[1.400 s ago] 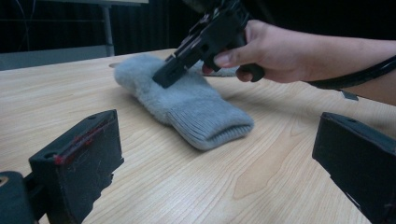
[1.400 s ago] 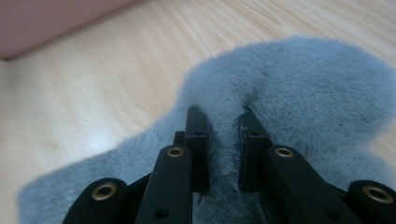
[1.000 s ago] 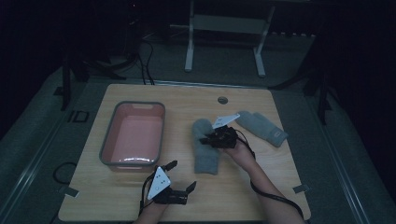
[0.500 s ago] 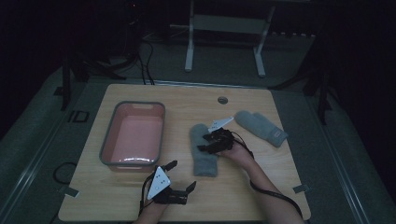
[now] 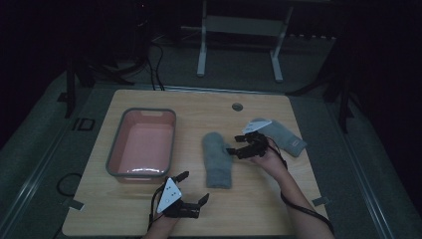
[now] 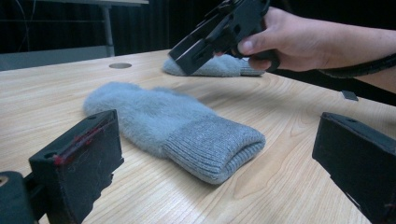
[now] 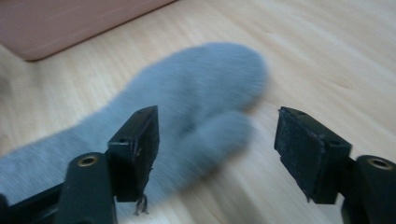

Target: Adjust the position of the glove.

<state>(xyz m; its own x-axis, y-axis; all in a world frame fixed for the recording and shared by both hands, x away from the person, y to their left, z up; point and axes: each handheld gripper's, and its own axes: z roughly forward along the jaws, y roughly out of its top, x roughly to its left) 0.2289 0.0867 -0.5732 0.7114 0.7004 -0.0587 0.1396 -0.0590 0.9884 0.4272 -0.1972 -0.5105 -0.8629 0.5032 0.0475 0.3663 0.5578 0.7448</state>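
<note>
A fluffy grey mitten lies flat at the table's middle, cuff toward the person. In the left gripper view the mitten sits just ahead. My right gripper hovers just right of it, at its thumb side. Its jaws have just been opening and now stand open with nothing between them. In the right gripper view my right gripper looks down on the mitten. A second grey mitten lies behind the right hand. My left gripper rests open near the front edge, apart from the cuff.
A pink tub with a grey rim stands at the table's left; its corner is seen in the right gripper view. A small round hole sits near the far edge. The right gripper hangs above the far mitten.
The right gripper let go of the middle mitten, opened its jaws and drew back to the right. The mitten now lies flat. The left gripper stayed put.
</note>
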